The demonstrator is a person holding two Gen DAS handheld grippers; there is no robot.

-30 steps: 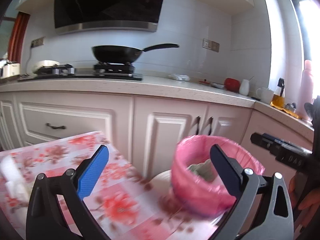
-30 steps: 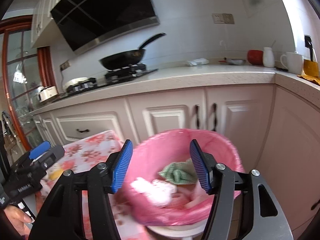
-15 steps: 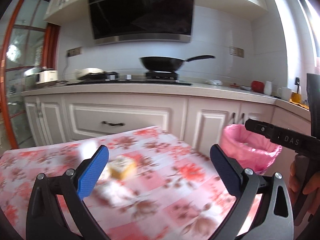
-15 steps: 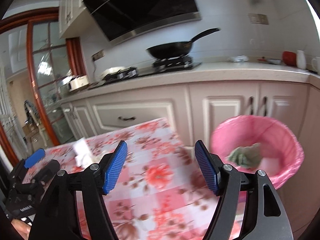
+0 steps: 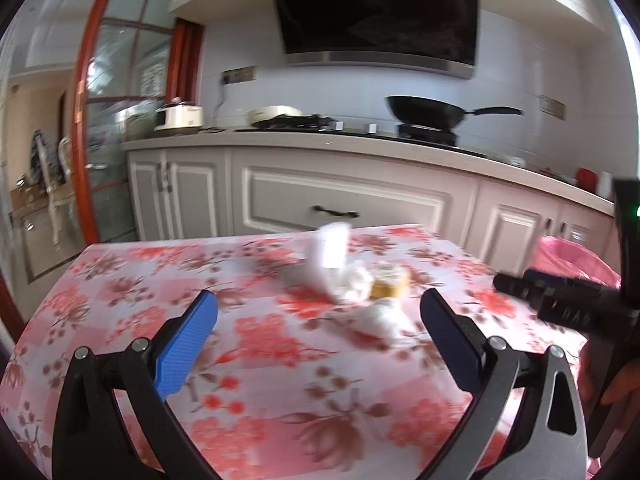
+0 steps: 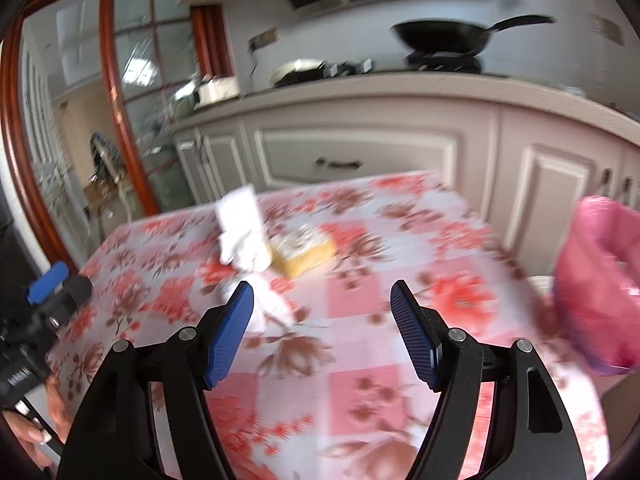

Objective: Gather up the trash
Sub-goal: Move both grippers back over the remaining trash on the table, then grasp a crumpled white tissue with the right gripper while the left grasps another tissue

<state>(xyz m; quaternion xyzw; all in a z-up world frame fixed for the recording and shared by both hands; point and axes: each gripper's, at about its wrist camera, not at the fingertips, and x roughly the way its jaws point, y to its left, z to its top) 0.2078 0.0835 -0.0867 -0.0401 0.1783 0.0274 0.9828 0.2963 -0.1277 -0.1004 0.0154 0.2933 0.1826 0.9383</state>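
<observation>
Both tongs hover over the floral tabletop (image 5: pixel 120 280) w/ nothing between them. Left tongs (image 5: pixel 318 336) are spread wide. Right tongs (image 6: pixel 322 334) are spread too, having just been opening. Trash lies mid-tabletop: crumpled white tissue (image 6: pixel 244 236) touching a yellow sponge-like block (image 6: pixel 304 250), probably foam; blur hides detail. Pink-lined bin (image 6: pixel 600 280) stands just beside the tabletop's right edge.

Black wok (image 5: pixel 426 111) on stove, rice cooker (image 5: pixel 179 114) — white cabinets (image 5: pixel 344 204)
</observation>
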